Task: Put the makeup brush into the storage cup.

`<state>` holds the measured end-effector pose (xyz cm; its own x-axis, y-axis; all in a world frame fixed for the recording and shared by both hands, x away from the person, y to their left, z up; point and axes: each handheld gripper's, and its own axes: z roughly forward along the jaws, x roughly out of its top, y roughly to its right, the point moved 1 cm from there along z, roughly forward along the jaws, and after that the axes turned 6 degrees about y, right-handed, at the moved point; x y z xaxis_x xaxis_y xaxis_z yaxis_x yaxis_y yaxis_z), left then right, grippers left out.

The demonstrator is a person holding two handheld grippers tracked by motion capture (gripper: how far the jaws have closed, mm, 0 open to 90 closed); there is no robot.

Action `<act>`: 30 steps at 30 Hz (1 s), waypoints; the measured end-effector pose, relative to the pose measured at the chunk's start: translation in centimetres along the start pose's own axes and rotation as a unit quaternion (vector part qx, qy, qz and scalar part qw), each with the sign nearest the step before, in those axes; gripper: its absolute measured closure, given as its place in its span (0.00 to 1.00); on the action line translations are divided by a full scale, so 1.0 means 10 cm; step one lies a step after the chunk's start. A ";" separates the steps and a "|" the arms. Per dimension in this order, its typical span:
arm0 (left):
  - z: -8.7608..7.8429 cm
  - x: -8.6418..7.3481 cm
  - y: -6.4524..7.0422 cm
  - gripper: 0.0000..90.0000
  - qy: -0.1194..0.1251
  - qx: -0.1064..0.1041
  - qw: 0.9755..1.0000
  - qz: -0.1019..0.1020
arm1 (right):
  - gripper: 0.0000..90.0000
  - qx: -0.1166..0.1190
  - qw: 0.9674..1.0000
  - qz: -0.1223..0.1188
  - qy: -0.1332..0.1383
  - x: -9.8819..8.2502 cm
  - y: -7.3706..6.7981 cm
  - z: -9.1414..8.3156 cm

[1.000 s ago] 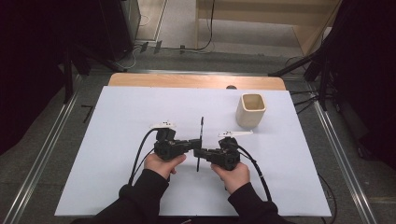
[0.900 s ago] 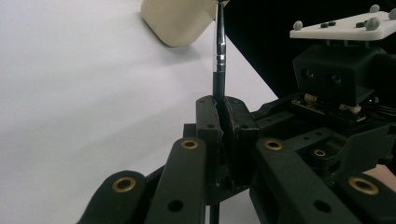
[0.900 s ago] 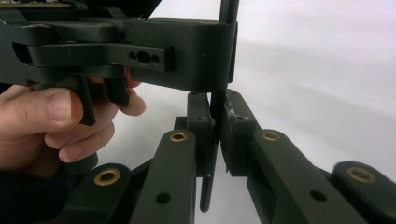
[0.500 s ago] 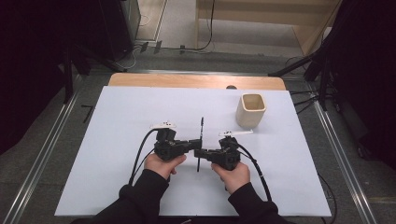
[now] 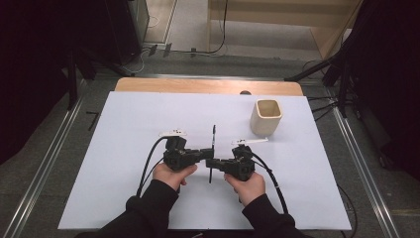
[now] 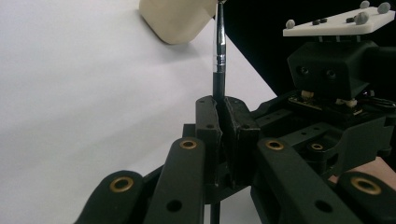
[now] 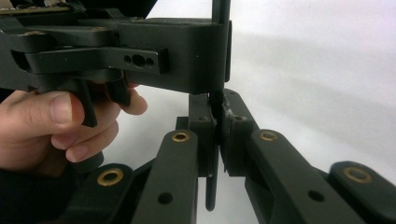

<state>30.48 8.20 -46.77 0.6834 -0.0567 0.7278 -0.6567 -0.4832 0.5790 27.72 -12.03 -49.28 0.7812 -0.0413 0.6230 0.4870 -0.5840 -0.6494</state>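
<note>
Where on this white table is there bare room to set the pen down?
The white table is bare left of the left gripper, and along the far edge left of the beige cup. It is crowded mid-table, where the right gripper and left both clamp the pen.

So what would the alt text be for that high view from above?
Two hands hold black tongs, left and right, both clamped on one thin dark pen above a white table. A beige cup stands upright beyond them, to the right.

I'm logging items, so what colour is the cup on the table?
The cup is pale cream or beige, clearest in the high view.
</note>
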 end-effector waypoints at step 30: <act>-0.18 0.09 -0.07 0.49 -0.050 -0.001 0.999 0.004 | 0.96 -0.017 1.000 0.005 -0.018 0.03 0.09 -0.06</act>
<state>30.97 10.07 -45.83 0.7062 -0.1484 0.6923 -0.6635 -0.4800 0.5739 28.17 -13.04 -49.44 0.8003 -0.0180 0.5994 0.4655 -0.6114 -0.6399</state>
